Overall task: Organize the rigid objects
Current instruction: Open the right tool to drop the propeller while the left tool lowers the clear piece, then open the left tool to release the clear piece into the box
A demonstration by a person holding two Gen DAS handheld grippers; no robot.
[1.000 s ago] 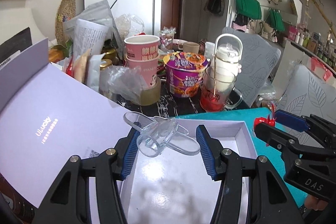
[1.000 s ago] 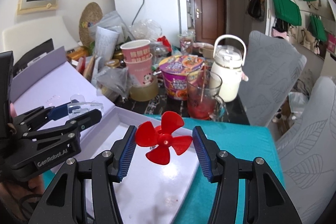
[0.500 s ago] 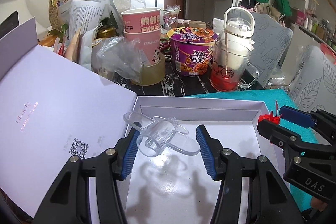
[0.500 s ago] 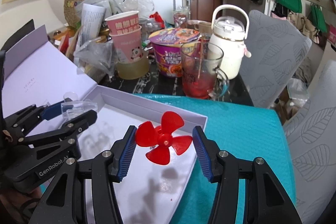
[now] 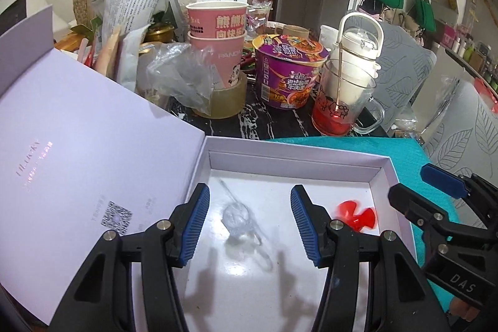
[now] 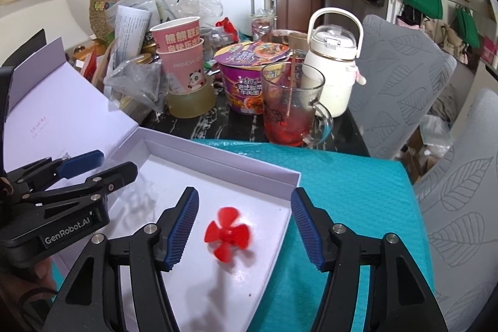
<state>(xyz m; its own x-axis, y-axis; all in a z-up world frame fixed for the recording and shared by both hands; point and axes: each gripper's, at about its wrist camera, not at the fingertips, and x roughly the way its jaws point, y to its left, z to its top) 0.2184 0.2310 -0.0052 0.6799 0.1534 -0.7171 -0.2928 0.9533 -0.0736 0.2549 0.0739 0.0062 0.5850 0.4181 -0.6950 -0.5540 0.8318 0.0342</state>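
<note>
Between jaws of left gripper (image 5: pixel 249 220), opening: clear plastic scoop (image 5: pixel 238 218), blurred, free of pads, over box floor. Right gripper (image 6: pixel 244 221) jaws likewise opening; red propeller (image 6: pixel 227 238) blurred, untouched by pads, above same floor. Both pieces released over white box (image 5: pixel 298 159) so walls contain them. Lid (image 5: pixel 77 151) lay open at left, clearing access. Teal mat (image 6: pixel 348 192) under box; cluttered table (image 5: pixel 249 122) behind.

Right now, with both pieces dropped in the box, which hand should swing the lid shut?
Left, probably. The open lid lies beside the left gripper; the right gripper stands over the box's far side. Both jaws are opening, nothing gripped.
</note>
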